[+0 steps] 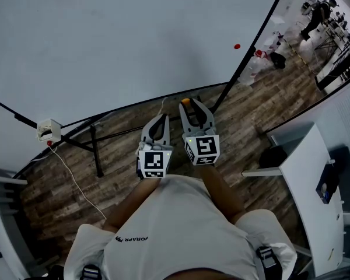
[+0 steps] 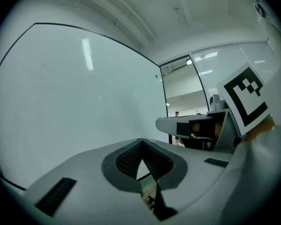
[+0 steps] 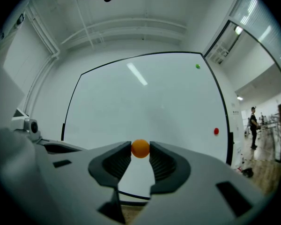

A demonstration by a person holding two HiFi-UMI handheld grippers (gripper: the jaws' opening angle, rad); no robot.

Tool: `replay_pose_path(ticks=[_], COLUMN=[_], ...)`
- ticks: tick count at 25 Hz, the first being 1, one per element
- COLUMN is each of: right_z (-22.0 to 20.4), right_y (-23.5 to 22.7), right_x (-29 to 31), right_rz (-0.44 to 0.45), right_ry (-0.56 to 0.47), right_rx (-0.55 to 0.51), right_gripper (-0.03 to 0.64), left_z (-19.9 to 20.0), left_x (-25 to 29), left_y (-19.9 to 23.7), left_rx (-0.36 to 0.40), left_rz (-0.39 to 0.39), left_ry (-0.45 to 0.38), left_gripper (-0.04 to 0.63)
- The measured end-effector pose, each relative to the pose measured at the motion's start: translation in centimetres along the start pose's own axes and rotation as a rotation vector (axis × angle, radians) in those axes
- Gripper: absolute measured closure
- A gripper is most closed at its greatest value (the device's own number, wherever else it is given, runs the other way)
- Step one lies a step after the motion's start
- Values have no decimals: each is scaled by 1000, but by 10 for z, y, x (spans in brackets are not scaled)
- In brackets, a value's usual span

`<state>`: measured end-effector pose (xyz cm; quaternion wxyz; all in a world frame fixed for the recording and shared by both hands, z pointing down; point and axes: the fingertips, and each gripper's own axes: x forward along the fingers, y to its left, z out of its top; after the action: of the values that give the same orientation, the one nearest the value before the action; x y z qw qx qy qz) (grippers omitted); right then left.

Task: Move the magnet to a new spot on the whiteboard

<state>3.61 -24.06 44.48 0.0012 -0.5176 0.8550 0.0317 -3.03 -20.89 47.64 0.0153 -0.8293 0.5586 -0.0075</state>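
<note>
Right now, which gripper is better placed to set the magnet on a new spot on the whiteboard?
Right. The right gripper pinches the orange magnet at its jaw tips, facing the whiteboard; the left gripper is shut and empty.

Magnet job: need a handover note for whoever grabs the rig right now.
Right gripper: shut on the orange magnet, pinched at the jaw tips, facing the whiteboard.
Left gripper: shut, empty, beside the right one.
Board: red magnet near its right edge, green magnet near the top right corner.
Done: the orange magnet is off the board, in the grip.
Left: press it onto a bare spot of the board, open the jaws, back away.
</note>
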Motion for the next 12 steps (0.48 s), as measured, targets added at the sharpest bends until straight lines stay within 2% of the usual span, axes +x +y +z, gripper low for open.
replay_pose_path(ticks=[12], right_z=[-15], right_y=[5], right_x=[-9], right_rz=[1], right_ry=[10], right_rx=[8], right_gripper=[486], left_z=[-2], left_x=[1], left_y=[1], left_rx=[-2], left_rz=[-3], left_ry=[2], left_gripper=[592])
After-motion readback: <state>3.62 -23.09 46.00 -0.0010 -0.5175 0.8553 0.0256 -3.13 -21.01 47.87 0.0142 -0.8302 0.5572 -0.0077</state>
